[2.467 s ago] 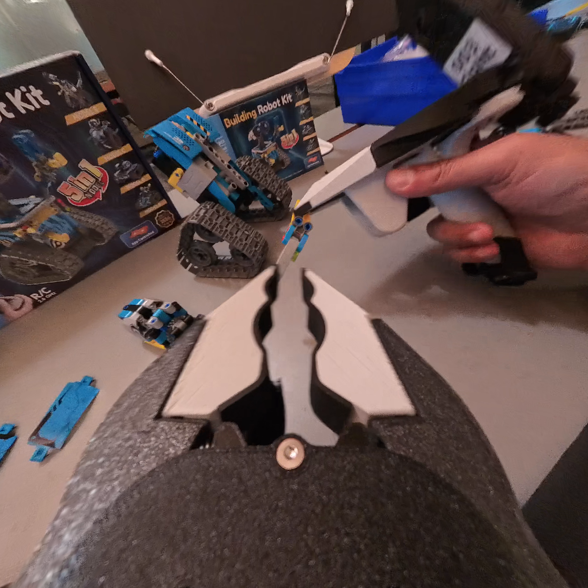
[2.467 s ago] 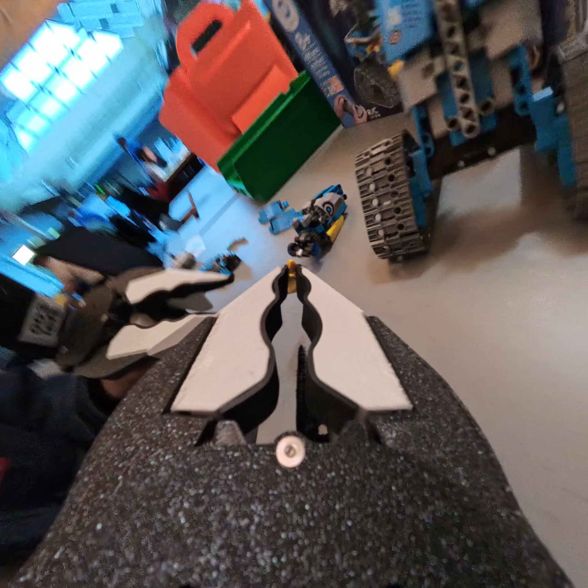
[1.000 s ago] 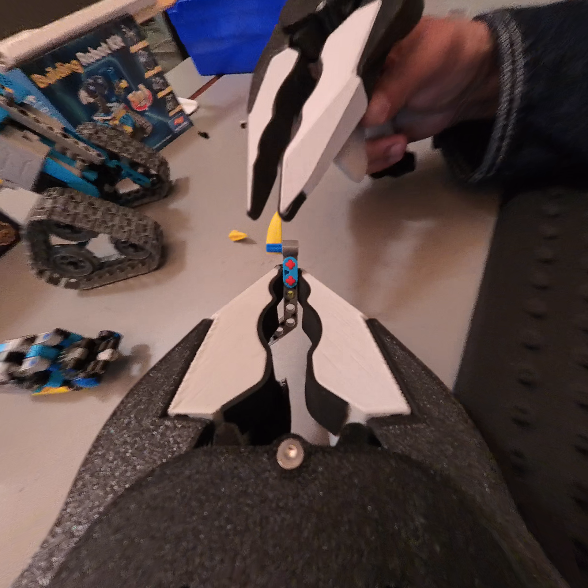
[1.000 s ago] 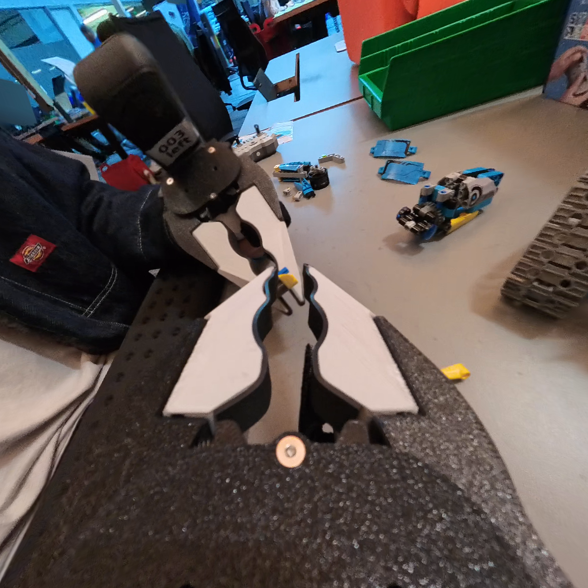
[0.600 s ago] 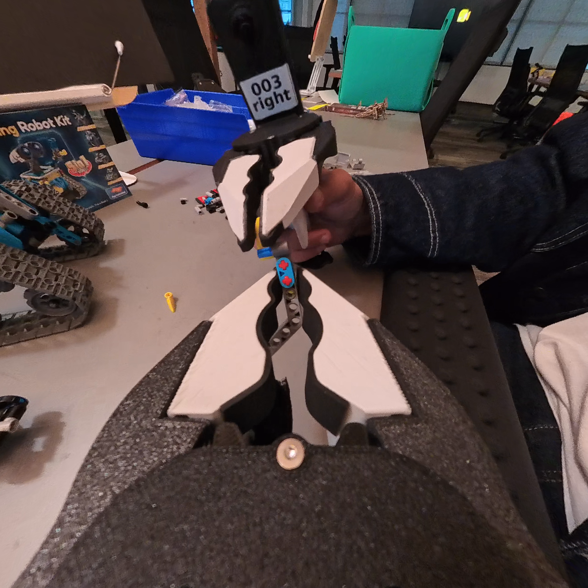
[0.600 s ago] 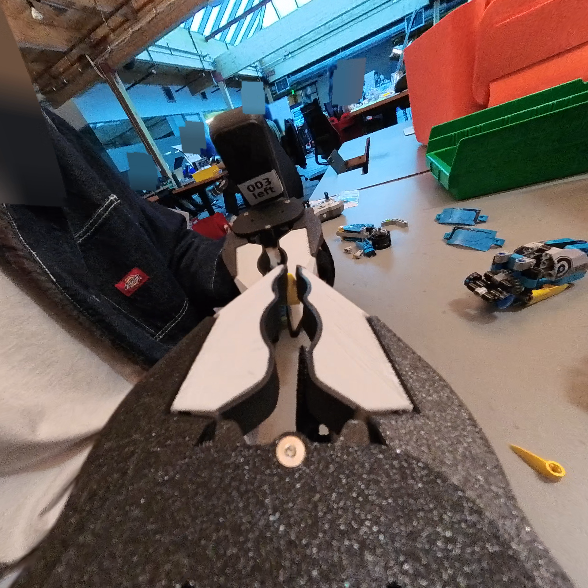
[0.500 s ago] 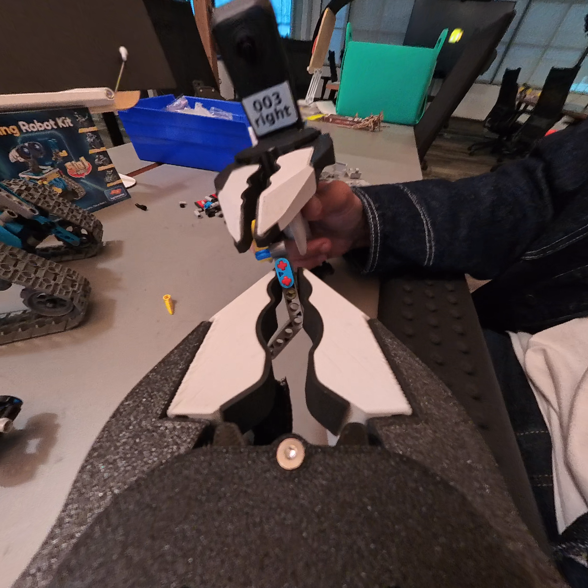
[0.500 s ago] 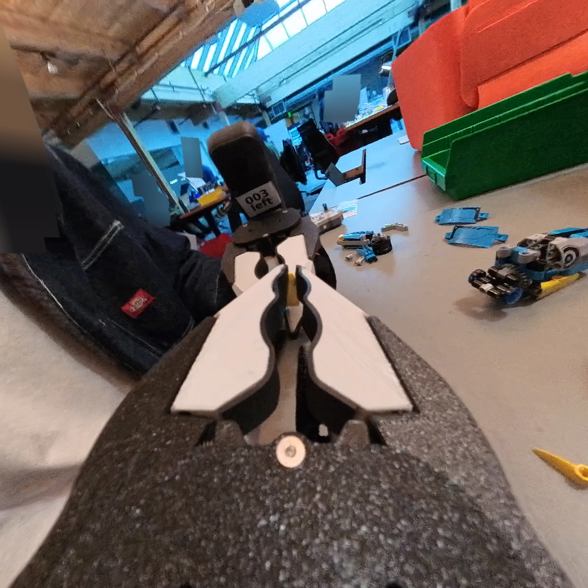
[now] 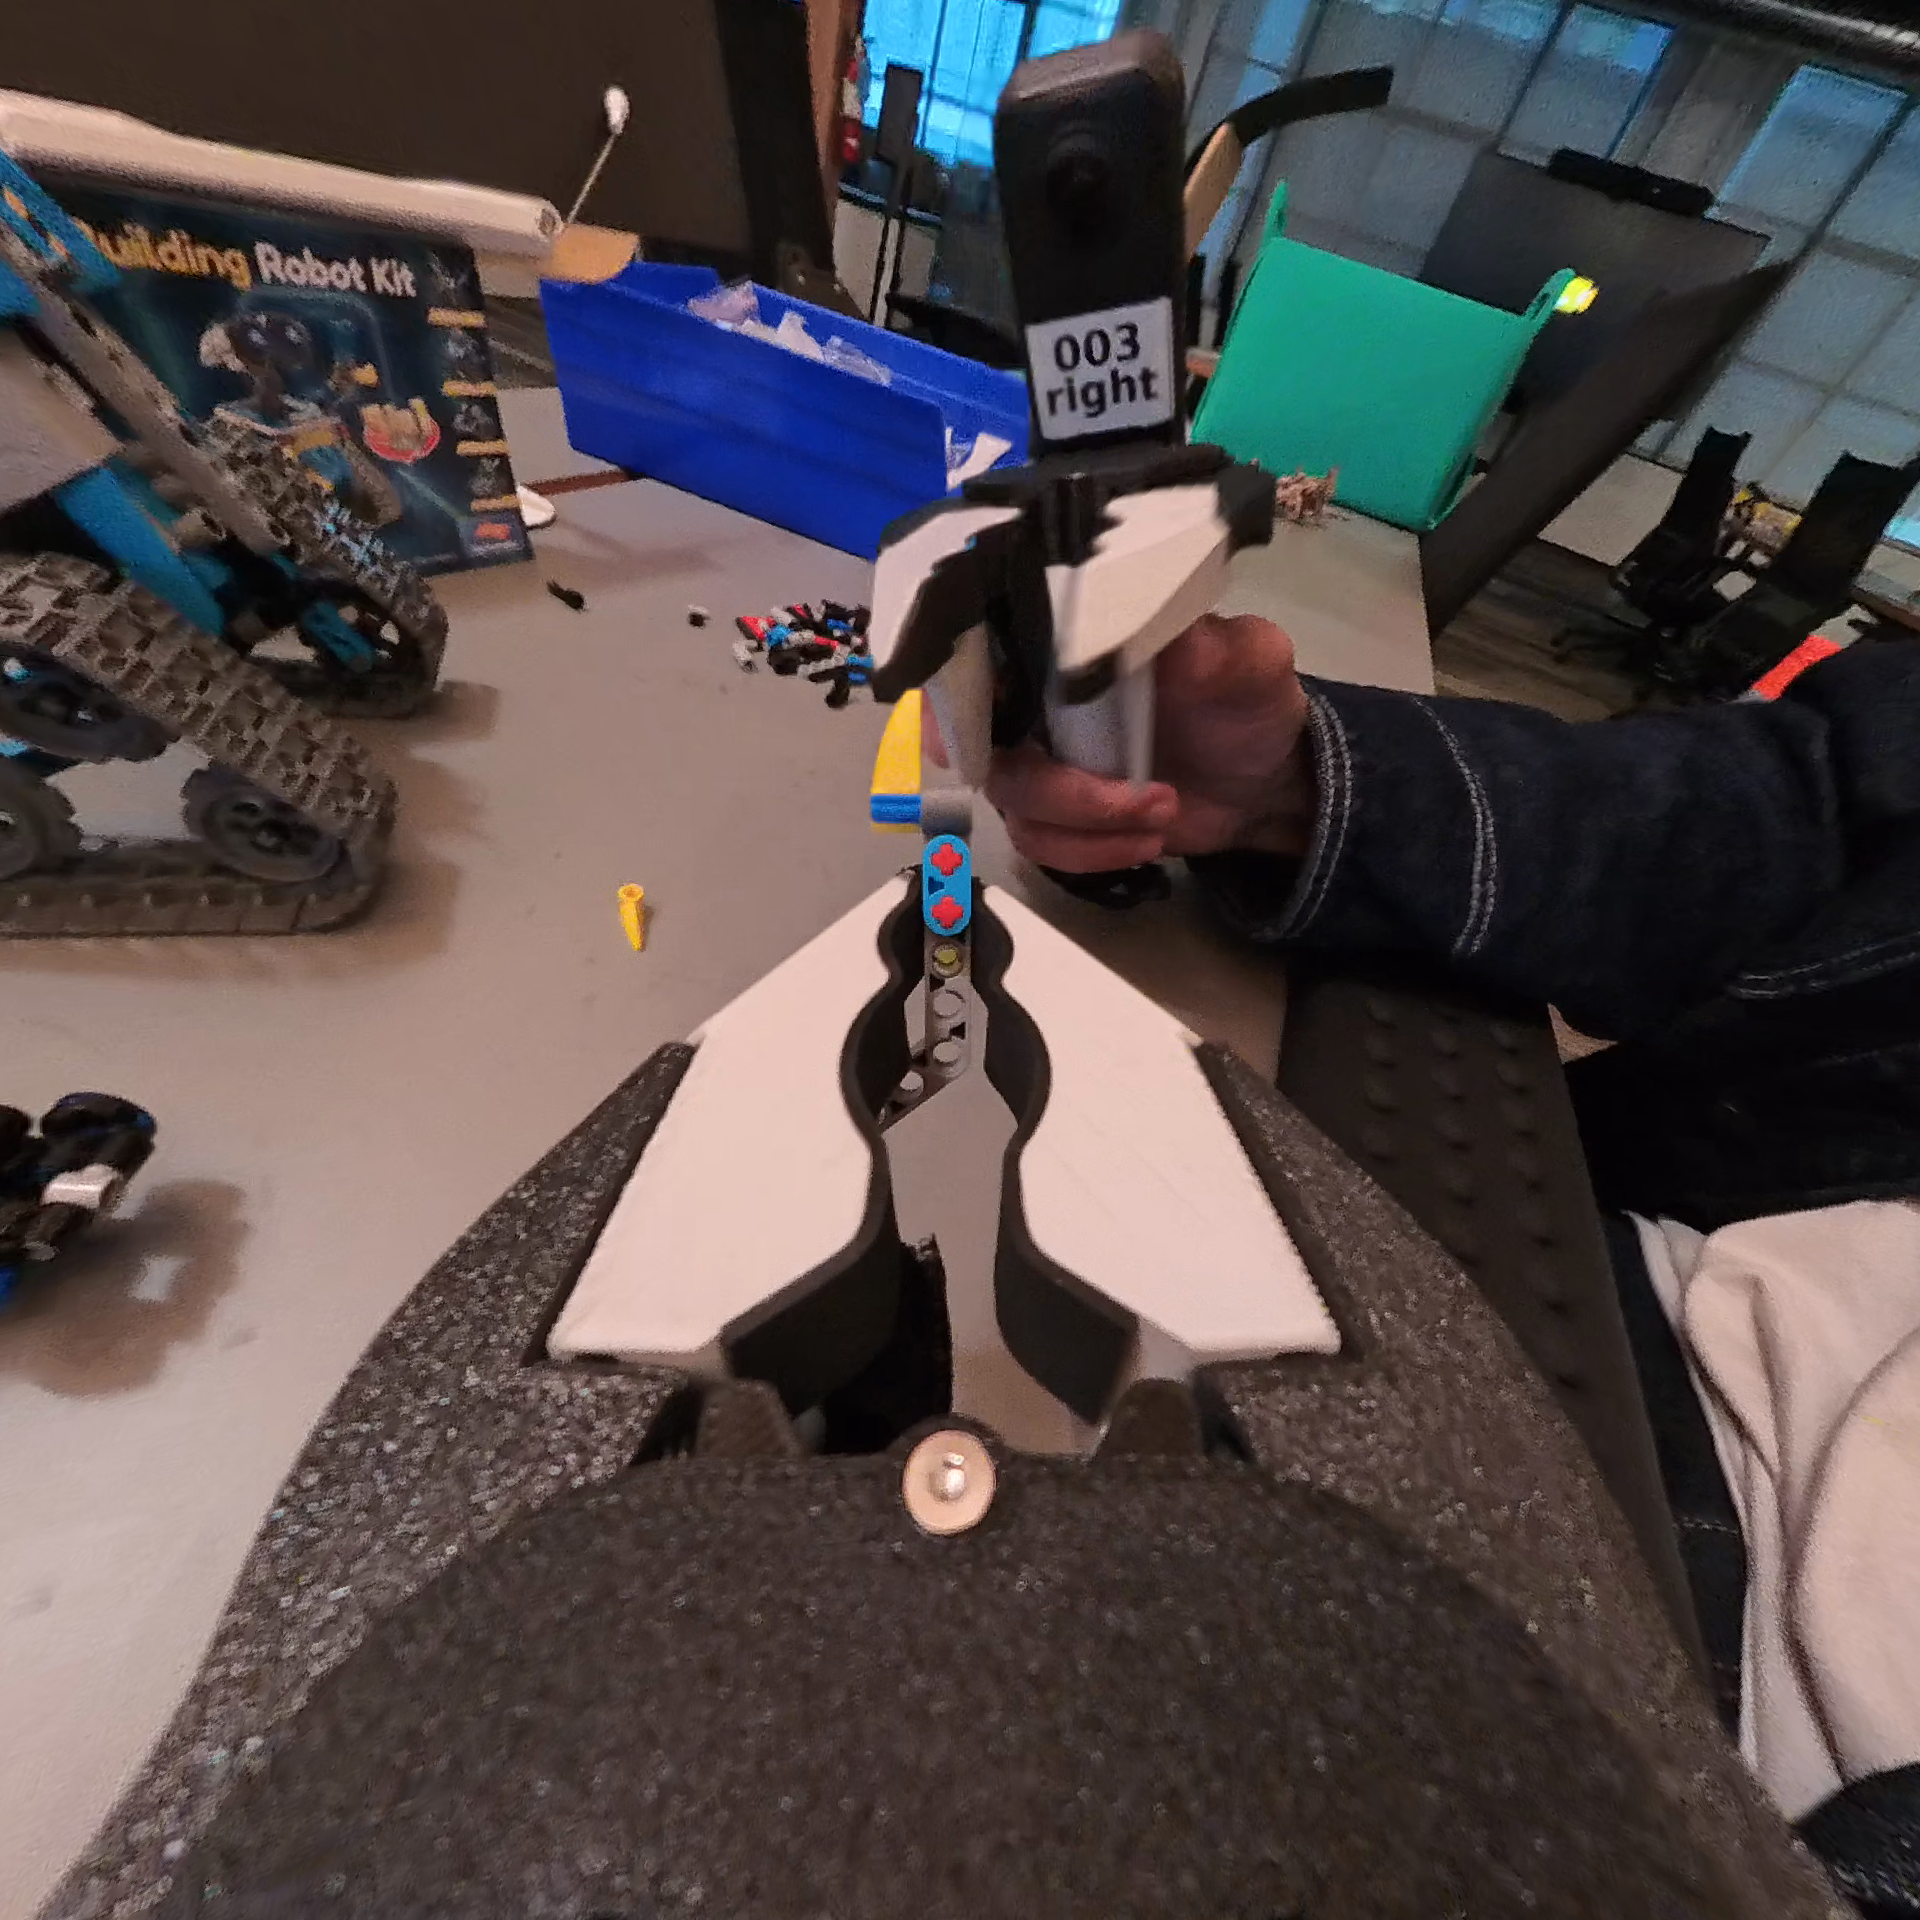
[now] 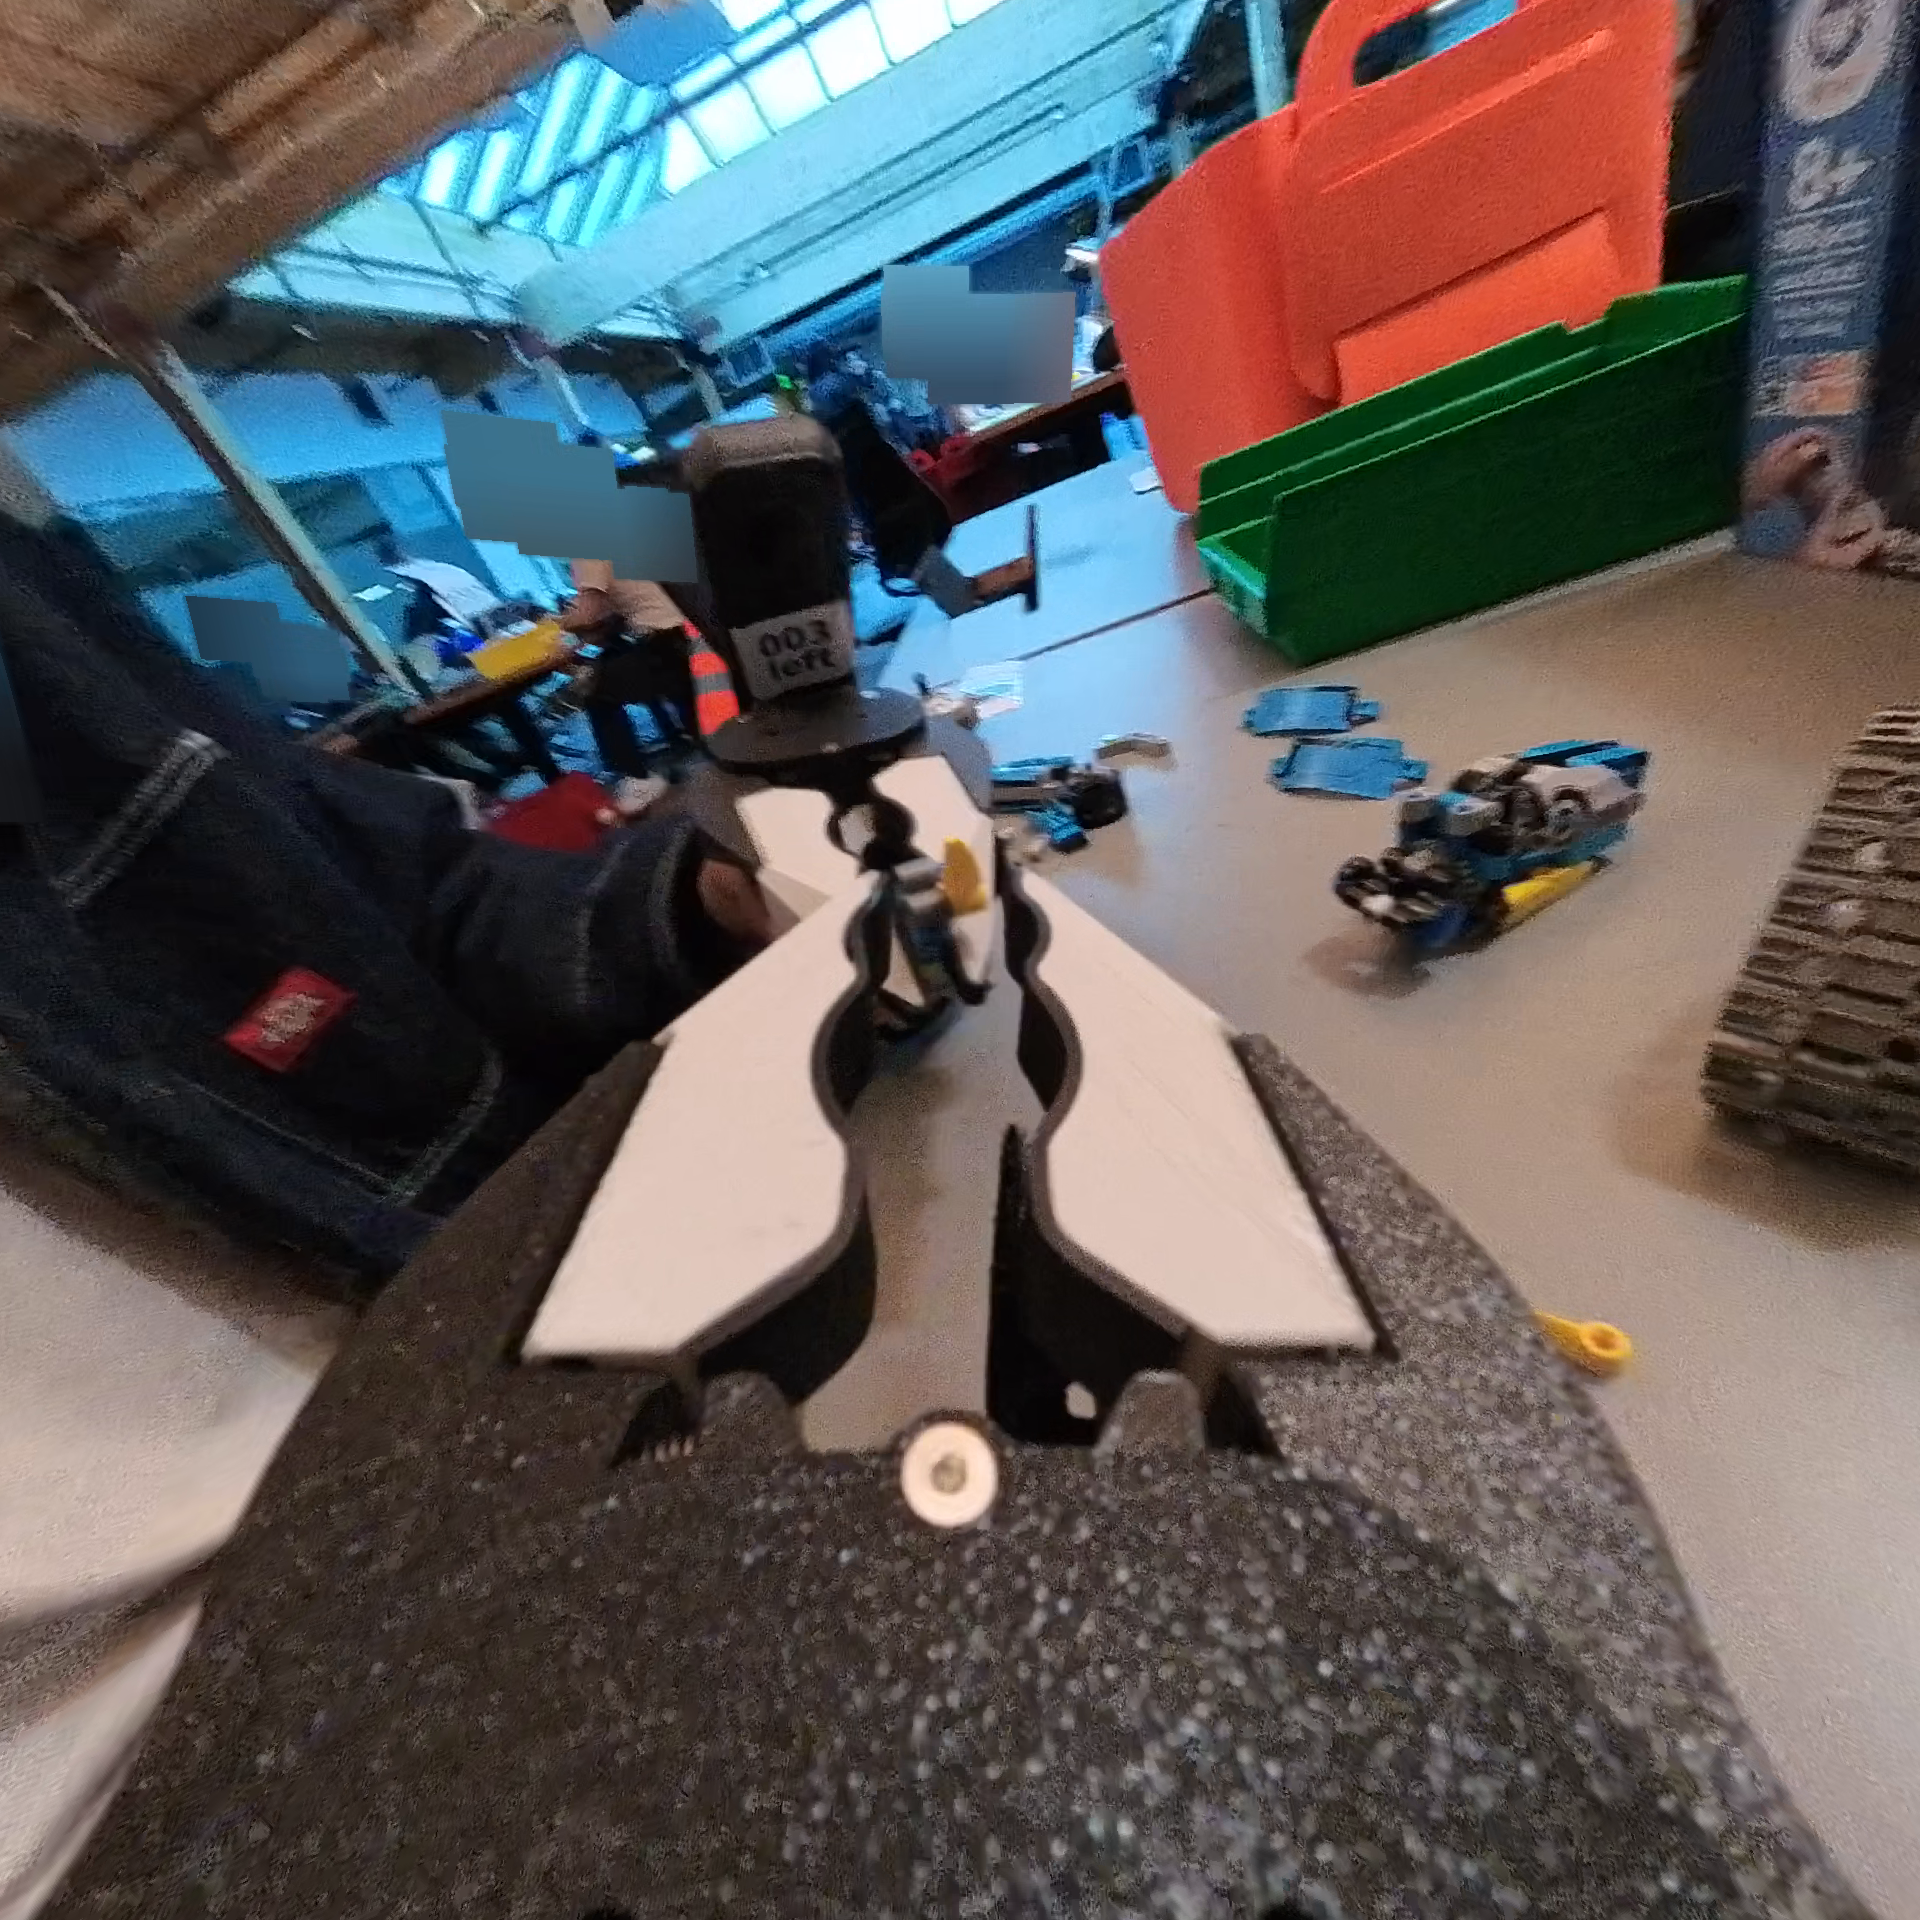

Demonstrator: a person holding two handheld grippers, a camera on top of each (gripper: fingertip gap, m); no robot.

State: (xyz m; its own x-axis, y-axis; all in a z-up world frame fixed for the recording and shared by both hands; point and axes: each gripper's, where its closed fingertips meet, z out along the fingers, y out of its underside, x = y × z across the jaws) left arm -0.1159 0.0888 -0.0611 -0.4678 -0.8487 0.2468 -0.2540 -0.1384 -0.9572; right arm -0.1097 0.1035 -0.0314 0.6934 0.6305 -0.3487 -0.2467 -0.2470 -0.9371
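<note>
A grey bench (image 9: 727, 790) in a workshop is strewn with toy building parts. Nearest, the left claw (image 9: 948, 883) is closed narrowly on a grey perforated beam (image 9: 940, 1029) tipped with a blue link (image 9: 947, 883). Just beyond, the right claw (image 10: 928, 883) is parted slightly; whether the yellow piece (image 9: 898, 764) at the beam's tip is gripped cannot be told. A skewed push could twist the beam loose. Farther off, a tracked vehicle (image 9: 187, 665) and a blue bin (image 9: 769, 436) are seen

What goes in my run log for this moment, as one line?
left claw: shut on grey holed beam with blue link | right claw: open, beside yellow wedge piece | grey table: small yellow cone
</note>
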